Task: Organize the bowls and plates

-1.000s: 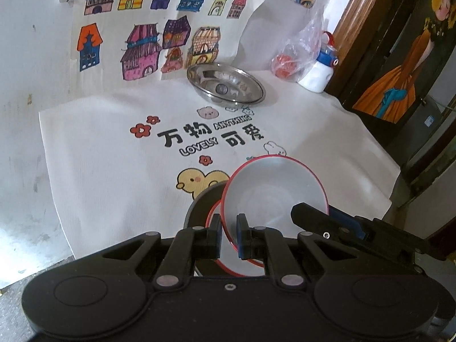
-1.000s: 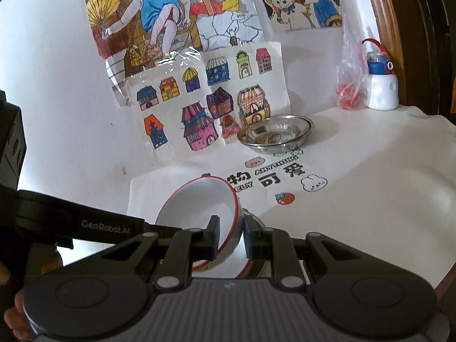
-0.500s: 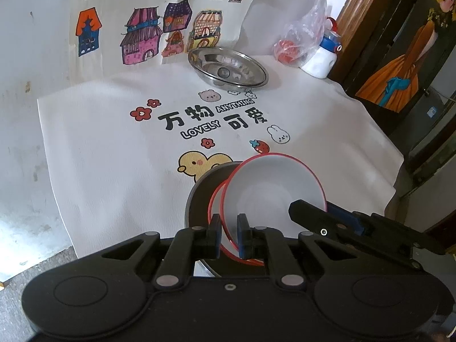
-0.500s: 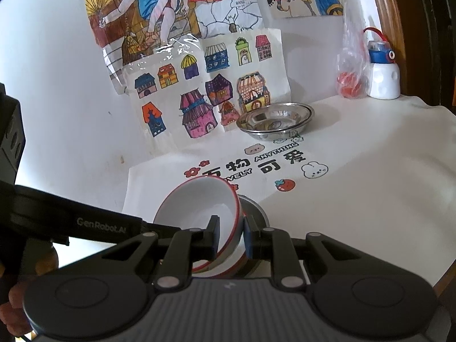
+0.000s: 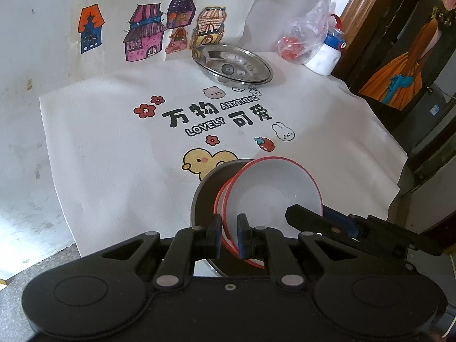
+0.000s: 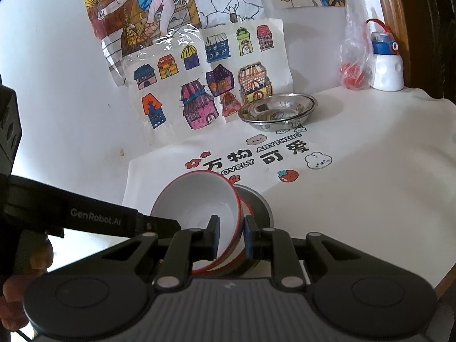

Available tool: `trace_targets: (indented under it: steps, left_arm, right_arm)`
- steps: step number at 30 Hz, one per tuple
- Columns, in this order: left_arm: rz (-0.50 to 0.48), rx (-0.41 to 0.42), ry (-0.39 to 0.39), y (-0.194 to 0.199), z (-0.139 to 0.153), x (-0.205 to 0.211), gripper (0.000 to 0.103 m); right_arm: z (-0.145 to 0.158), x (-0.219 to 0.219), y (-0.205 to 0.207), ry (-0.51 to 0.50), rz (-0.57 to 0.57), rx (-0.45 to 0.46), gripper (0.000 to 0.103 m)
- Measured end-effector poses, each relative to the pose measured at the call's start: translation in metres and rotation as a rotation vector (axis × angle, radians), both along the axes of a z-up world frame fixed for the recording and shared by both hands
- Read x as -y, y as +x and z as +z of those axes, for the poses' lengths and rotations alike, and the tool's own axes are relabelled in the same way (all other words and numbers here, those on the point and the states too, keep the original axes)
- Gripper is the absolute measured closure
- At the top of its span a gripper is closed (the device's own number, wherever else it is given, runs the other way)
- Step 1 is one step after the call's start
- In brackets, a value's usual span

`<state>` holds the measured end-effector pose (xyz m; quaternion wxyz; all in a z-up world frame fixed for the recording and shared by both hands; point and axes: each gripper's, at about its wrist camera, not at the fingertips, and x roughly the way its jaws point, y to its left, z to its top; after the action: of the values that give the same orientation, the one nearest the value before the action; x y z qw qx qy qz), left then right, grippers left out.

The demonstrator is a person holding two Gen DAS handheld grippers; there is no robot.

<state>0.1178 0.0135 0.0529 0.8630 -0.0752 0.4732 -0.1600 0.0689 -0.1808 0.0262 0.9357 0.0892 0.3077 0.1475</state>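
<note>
1. Left wrist view: left gripper point(image 5: 228, 236) clamps the near rim of the red-rimmed white bowl point(image 5: 270, 191), tilted over a second bowl inside a dark pan point(image 5: 209, 193) on the printed cloth point(image 5: 114, 148).
2. Right wrist view: right gripper point(image 6: 230, 238) grips the bowl's opposite wall; only here, fingers point(image 6: 17, 293) show.
3. Steel dish point(image 5: 230, 64) sits well apart.

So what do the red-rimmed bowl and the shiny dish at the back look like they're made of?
Red-rimmed bowl: probably melamine or glazed ceramic; smooth white, soft sheen, painted red edge. The look alone can't settle which. Shiny dish: almost certainly stainless steel; mirror-bright, reflecting its surroundings.
</note>
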Motion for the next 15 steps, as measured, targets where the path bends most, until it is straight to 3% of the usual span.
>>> trace_targets:
  steps: [15]
  left_arm:
    - [-0.027,0.013,0.067,-0.001,0.002,0.011,0.093]
  right_arm:
    - [0.001,-0.003,-0.001,-0.021,-0.012,0.005,0.081]
